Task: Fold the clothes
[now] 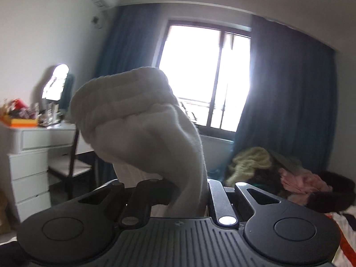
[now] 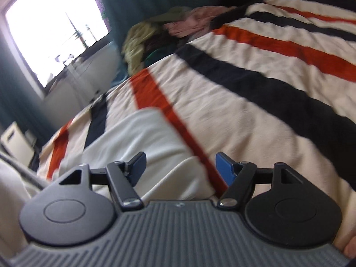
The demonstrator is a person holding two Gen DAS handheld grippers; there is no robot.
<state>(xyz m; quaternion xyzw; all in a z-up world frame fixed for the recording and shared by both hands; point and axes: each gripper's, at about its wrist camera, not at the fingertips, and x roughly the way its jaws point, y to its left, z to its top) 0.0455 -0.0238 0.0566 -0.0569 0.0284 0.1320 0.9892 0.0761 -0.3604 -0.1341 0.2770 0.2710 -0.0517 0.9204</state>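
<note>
The left gripper (image 1: 178,191), raised toward the window (image 1: 207,75), pinches a bunched white knit garment (image 1: 138,115); it looks soft, light and floppy. The right gripper (image 2: 180,166) hangs open over white cloth (image 2: 138,140) on the striped bedspread (image 2: 255,102), whose edge looks easiest to grasp.

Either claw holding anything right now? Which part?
Left claw is shut on a white ribbed garment, gripped at a bunched fold. Right claw is open, empty, over the striped bedspread.
</note>
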